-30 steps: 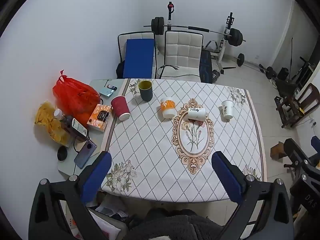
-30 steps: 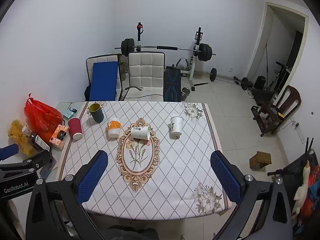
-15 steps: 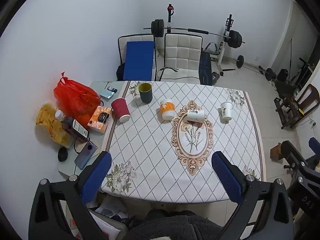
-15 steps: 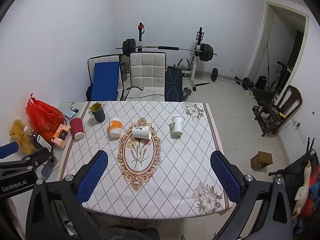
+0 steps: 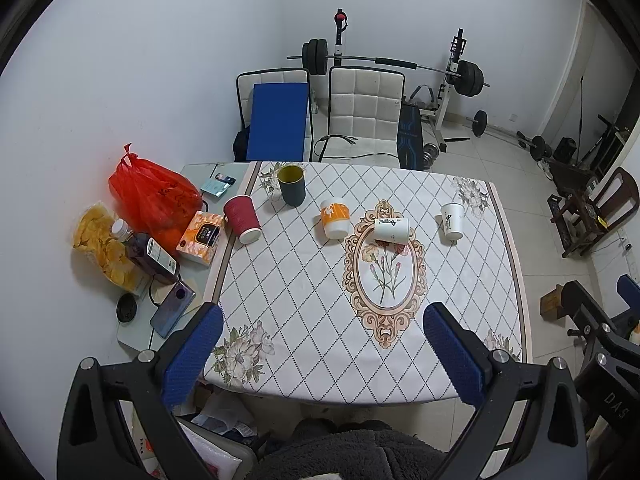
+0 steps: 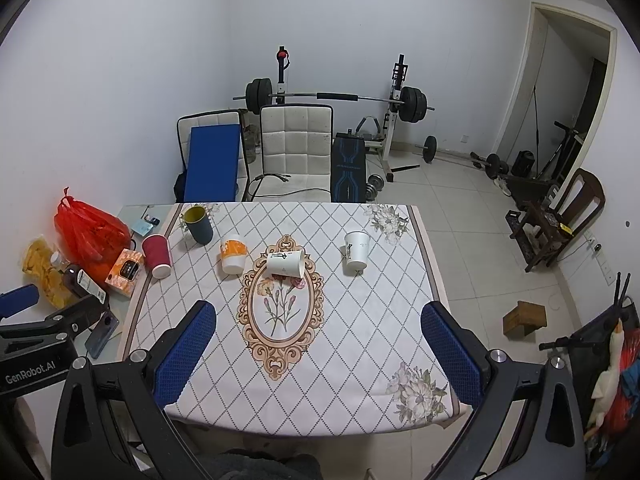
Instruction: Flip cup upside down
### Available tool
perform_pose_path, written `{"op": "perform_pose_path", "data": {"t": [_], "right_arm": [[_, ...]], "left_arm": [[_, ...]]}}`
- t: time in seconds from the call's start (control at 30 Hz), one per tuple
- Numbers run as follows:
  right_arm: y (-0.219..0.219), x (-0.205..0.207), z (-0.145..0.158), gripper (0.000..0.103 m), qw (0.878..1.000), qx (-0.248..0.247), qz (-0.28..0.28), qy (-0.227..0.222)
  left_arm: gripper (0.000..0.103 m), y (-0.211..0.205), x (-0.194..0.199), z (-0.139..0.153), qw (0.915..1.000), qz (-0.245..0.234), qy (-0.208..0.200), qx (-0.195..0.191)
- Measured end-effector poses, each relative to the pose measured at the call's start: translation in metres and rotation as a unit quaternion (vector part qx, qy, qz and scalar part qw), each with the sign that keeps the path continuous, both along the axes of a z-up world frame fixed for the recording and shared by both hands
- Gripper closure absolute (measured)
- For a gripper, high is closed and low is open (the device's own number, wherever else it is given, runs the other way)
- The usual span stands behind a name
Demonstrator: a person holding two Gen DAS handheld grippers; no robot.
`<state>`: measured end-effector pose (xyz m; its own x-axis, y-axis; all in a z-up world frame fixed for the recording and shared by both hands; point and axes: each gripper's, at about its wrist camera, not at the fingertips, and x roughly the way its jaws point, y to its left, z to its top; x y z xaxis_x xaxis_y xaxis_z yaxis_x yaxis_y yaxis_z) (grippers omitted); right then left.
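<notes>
Several cups stand in a row on the patterned tablecloth [image 5: 304, 280]. A dark mug [image 5: 292, 185] [image 6: 199, 224] stands upright, mouth up. A red paper cup [image 5: 243, 219] [image 6: 157, 255] and an orange-and-white cup [image 5: 335, 218] [image 6: 233, 255] stand mouth down. A white paper cup [image 5: 391, 231] [image 6: 285, 263] lies on its side. Another white cup [image 5: 452, 221] [image 6: 356, 251] stands at the right. My left gripper [image 5: 320, 354] and right gripper [image 6: 318, 350] are open and empty, high above the table's near edge.
A side table at the left holds a red bag [image 5: 154, 194], a snack bag [image 5: 102, 248], a bottle [image 5: 148, 252], a box [image 5: 202, 236] and a phone [image 5: 172, 308]. Two chairs [image 5: 364, 116] and a barbell rack [image 5: 384, 64] stand behind the table.
Both grippers have drawn back and risen slightly; the table sits a little lower and farther in both views. No cup has moved.
</notes>
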<state>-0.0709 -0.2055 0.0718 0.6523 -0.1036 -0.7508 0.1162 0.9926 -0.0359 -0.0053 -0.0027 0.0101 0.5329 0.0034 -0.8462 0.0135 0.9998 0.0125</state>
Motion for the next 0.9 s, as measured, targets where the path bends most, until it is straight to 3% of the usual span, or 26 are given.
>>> {"op": "perform_pose_path", "data": {"t": [0.9], "right_arm": [[0.0035,-0.0017,0.0056,0.000,1.000,0.005,0.004,-0.004]], "left_arm": [[0.000,0.0026,-0.0041,0.0034,1.0000,-0.001,-0.003,-0.004]]}}
